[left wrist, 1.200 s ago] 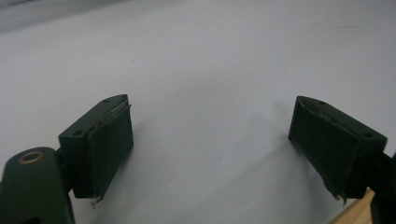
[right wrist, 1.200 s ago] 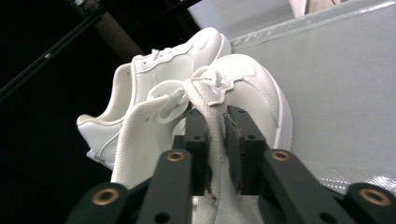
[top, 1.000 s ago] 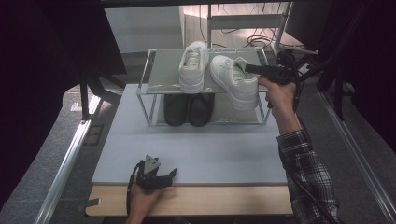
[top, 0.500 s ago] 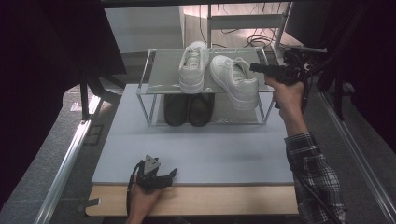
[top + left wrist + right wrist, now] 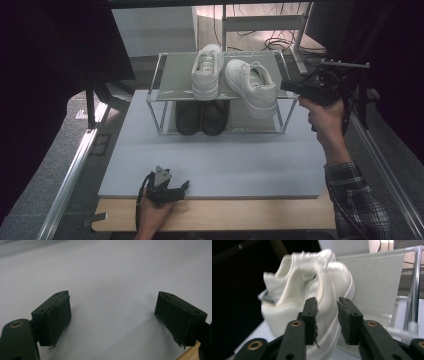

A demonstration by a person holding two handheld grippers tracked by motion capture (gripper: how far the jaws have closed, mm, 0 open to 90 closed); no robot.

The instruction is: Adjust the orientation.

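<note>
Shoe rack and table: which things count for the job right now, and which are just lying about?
In play:
- right hand-held gripper, jaws parted, nothing between them
- right white sneaker, at the top shelf's front edge
- shoe rack

Likely idle:
- left white sneaker
- black shoes, lower shelf
- left hand-held gripper, open over the table

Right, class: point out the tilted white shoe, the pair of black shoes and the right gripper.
tilted white shoe (image 5: 251, 85), high view, on its laces.
black shoes (image 5: 202, 117), high view, where the pair meets.
right gripper (image 5: 326, 315), right gripper view, between its fingertips.
</note>
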